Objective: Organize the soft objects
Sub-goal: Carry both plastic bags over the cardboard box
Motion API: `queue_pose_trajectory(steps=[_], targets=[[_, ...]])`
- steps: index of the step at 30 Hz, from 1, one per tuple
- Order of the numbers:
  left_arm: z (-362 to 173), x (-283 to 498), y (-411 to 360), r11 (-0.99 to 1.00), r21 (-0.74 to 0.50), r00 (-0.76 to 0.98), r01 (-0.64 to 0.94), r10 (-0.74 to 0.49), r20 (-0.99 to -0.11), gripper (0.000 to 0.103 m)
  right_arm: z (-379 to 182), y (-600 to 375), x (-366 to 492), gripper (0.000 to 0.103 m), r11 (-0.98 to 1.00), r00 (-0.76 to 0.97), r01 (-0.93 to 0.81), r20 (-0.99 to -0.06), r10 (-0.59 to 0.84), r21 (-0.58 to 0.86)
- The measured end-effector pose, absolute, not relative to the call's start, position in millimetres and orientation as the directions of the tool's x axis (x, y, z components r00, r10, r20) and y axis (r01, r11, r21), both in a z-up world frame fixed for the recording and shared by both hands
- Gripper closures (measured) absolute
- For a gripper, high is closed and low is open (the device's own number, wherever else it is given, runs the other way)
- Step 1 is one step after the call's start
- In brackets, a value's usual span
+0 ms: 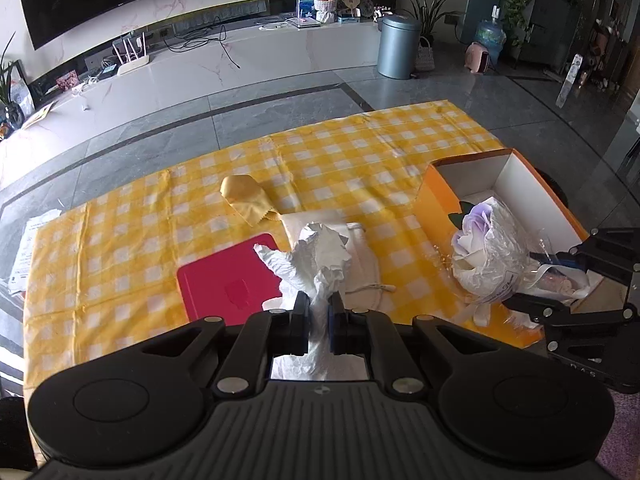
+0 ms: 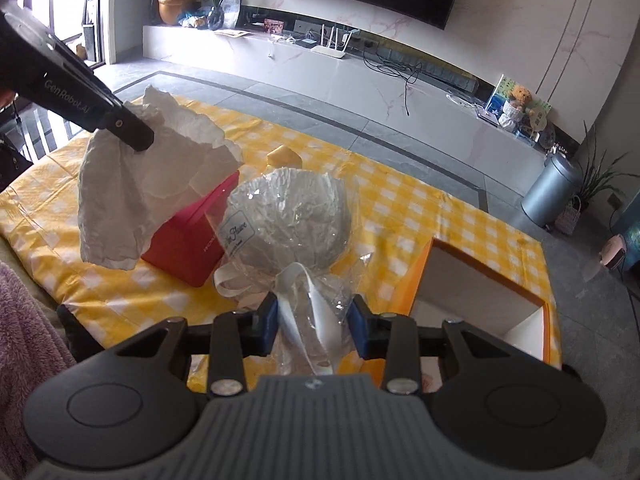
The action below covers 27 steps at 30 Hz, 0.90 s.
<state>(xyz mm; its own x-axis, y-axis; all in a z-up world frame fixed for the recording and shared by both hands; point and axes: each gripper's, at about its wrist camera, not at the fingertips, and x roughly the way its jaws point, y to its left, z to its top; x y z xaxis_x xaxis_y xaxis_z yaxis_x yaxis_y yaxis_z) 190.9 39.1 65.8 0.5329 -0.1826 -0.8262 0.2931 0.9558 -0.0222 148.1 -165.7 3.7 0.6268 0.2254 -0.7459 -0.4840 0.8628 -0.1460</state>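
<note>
left tongs point(image 1: 319, 312) nearly closed, pinching a crumpled white tissue point(image 1: 312, 256) that sticks up past the tips and hangs clear above the tabletop; same tissue seen from the right wrist as a limp white sheet draped from the black tips at upper left

right tongs point(image 2: 314, 322) partly open, blue pads point(image 2: 270, 320) pressed on the cellophane neck of a wrapped flower bouquet point(image 2: 292, 216), white ribbon point(image 2: 316, 304) trailing between them; bouquet lifted off the cloth, its lilac bloom point(image 1: 476, 224) in crinkled white paper showing in the left view, just in front of the orange box point(image 1: 436, 196)

below the tissue: a red flat case point(image 1: 224, 280) on the yellow checked tablecloth point(image 1: 360, 152), a white folded cloth point(image 1: 360, 256) just beside it, a yellow cleaning cloth point(image 1: 248, 198) further back

orange box with white inside standing open at the right edge of the tabletop, something pale lying in it, too hidden to tell

beyond the tabletop: grey tiled floor point(image 1: 280, 96), grey bin point(image 1: 398, 46)
</note>
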Motion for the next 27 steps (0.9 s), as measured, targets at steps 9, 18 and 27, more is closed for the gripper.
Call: queue_pose_trajectory(steps=[9, 18, 27], targets=[[61, 148, 12, 0.950, -0.150, 0.616, 0.275, -0.294, -0.731, 0.094, -16, -205, 115, 0.067, 0.944, 0.668, -0.330, -0.710, 0.223, -0.014], [62, 137, -44, 0.914, -0.220, 0.634, 0.341, -0.397, -0.664, 0.094, -25, -252, 100, 0.067, 0.984, 0.713, -0.175, -0.683, 0.159, 0.047], [63, 160, -109, 0.871, -0.256, 0.609, 0.419, -0.479, -0.632, 0.094, -24, -310, 111, 0.067, 0.997, 0.730, -0.063, -0.680, 0.068, 0.032]])
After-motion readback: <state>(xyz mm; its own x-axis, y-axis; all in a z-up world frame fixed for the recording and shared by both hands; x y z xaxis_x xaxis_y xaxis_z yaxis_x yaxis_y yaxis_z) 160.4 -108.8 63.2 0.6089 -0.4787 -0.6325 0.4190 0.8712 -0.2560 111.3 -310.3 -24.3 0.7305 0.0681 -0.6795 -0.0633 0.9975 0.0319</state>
